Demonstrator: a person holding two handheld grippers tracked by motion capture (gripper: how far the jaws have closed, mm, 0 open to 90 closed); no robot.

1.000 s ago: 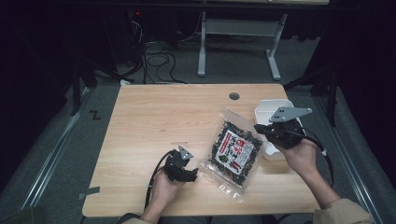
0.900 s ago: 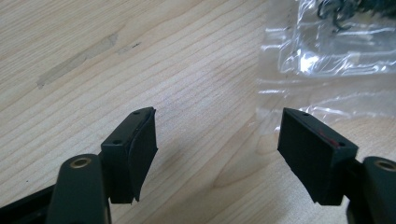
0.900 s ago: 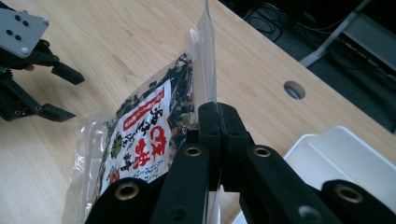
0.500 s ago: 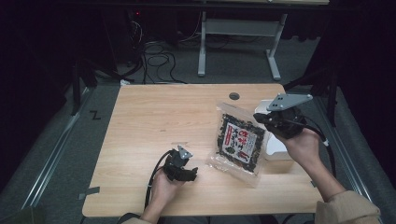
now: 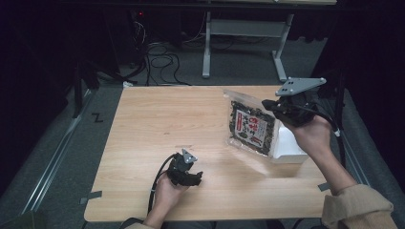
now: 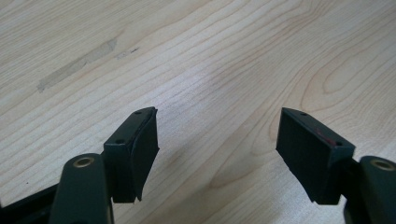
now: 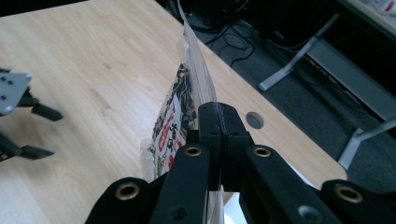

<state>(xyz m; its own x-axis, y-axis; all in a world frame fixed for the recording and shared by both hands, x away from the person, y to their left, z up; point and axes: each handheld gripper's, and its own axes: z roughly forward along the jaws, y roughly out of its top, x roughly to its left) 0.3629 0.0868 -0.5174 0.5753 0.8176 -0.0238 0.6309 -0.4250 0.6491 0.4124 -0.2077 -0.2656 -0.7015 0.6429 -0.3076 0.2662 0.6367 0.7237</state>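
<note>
A clear plastic bag (image 5: 250,128) with a dark filling and a red and white label hangs in the air over the table's right side. My right gripper (image 5: 268,106) is shut on the bag's edge; in the right gripper view the bag (image 7: 180,100) rises from between the closed jaws of that gripper (image 7: 219,116). My left gripper (image 5: 196,179) rests low on the wooden table (image 5: 157,119) near the front edge, in a person's hand. In the left gripper view my left gripper (image 6: 217,140) stands open, with only bare wood between its jaws.
A white box (image 5: 289,145) sits on the table's right edge, partly behind the hanging bag. A round cable hole (image 7: 254,120) lies in the tabletop near the far edge. Cables and a grey desk frame (image 5: 248,28) stand on the floor beyond the table.
My right gripper has lifted the bag up off the table and carried it slightly toward the far side. The left hand has stayed where it was.
</note>
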